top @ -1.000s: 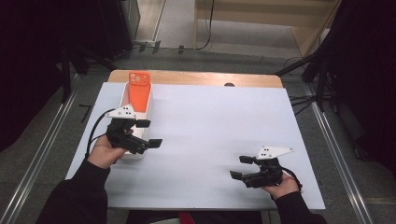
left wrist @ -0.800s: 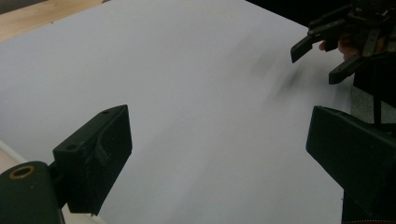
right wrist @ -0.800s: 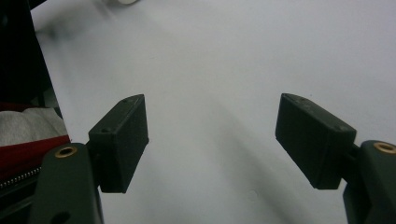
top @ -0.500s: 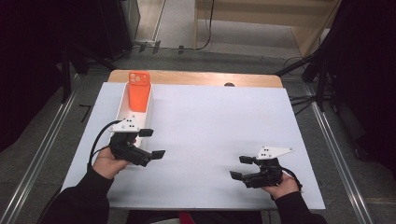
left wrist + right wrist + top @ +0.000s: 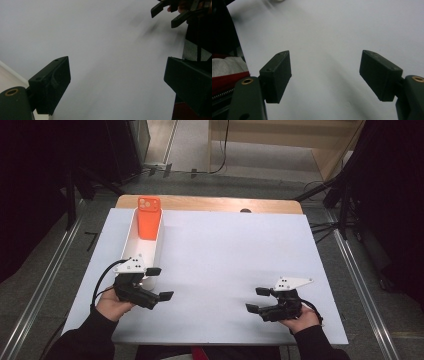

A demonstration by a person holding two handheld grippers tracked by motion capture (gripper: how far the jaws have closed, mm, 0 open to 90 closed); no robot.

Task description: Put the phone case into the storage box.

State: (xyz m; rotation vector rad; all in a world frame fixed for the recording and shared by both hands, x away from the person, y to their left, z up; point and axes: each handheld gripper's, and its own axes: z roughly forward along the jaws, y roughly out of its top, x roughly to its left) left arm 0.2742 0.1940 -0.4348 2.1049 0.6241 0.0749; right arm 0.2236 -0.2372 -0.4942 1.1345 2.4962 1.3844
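An orange phone (image 5: 148, 220) leans upright at the far end of a narrow white bin (image 5: 145, 251) at the table's left. My left gripper (image 5: 160, 283) hovers just in front of the bin's near end, jaws open and pointing right, with nothing between them. In the left gripper view the left gripper (image 5: 117, 85) looks across bare white table, and the right gripper (image 5: 172, 12) appears far off at the top right. My right gripper (image 5: 257, 300) rests near the front right of the table, open and empty. The right gripper (image 5: 332, 75) frames only white surface in its own view.
A white sheet (image 5: 225, 255) covers the table, and a strip of wood (image 5: 210, 203) shows along the far edge. Dark stands and cables surround the table on the floor. Red and grey cloth (image 5: 227, 68) lies past the table's near edge.
My left gripper has drawn back from beside the bin toward the person and a little lower, its jaws still open. The right gripper has stayed put.
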